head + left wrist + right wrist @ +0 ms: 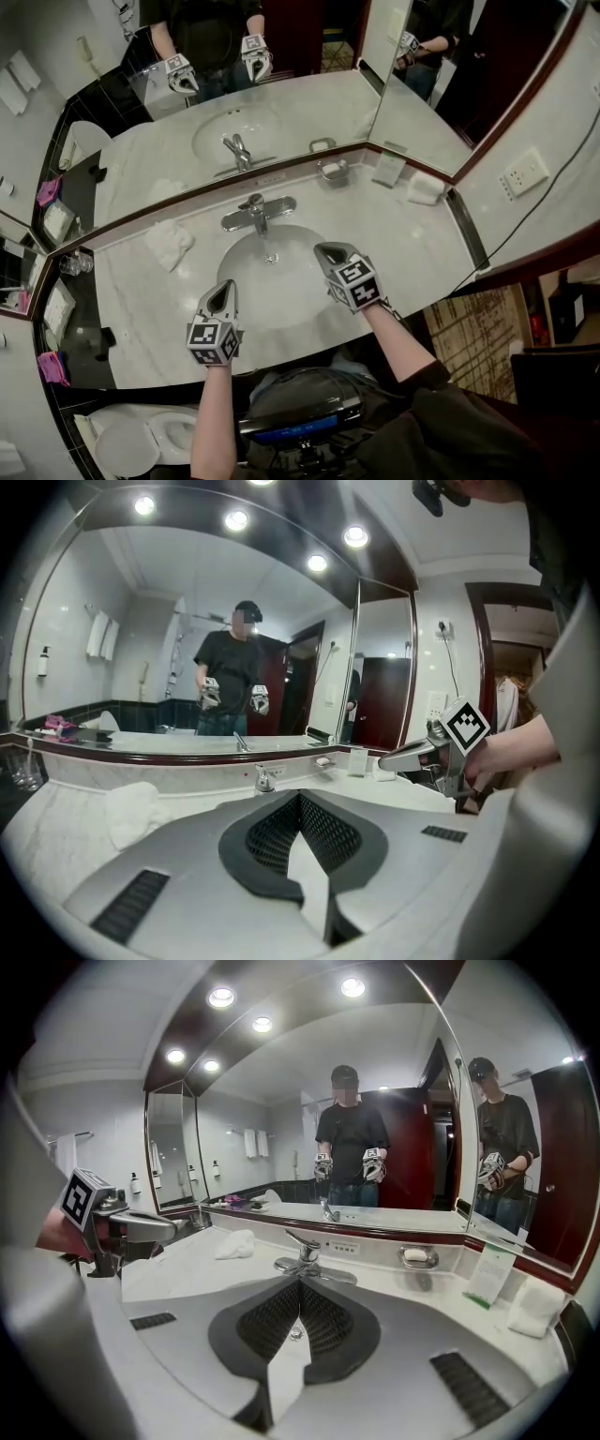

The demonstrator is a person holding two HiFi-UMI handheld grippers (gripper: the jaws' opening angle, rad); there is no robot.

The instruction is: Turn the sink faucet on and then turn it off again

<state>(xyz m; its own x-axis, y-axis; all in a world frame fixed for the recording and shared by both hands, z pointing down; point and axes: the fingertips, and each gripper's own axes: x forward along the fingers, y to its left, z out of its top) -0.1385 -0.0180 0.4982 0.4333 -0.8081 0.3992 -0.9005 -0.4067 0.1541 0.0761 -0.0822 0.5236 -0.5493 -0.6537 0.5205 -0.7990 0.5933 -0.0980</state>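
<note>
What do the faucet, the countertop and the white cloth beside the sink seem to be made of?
Faucet: metal, probably chrome-plated; it is silvery and mirror-bright.
Countertop: pale polished stone, likely marble or an imitation; faint grey veins, soft sheen.
White cloth: terry towelling, it seems; matte, rumpled, soft folds.

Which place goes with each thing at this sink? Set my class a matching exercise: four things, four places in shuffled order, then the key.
Things:
1 faucet
2 crumpled white cloth
3 soap dish
4 right gripper

Places:
A above the right side of the basin
B on the counter, left of the faucet
C at the middle of the basin's back rim
D against the mirror, right of the faucet

Pairs: 1-C; 2-B; 3-D; 4-A.
</note>
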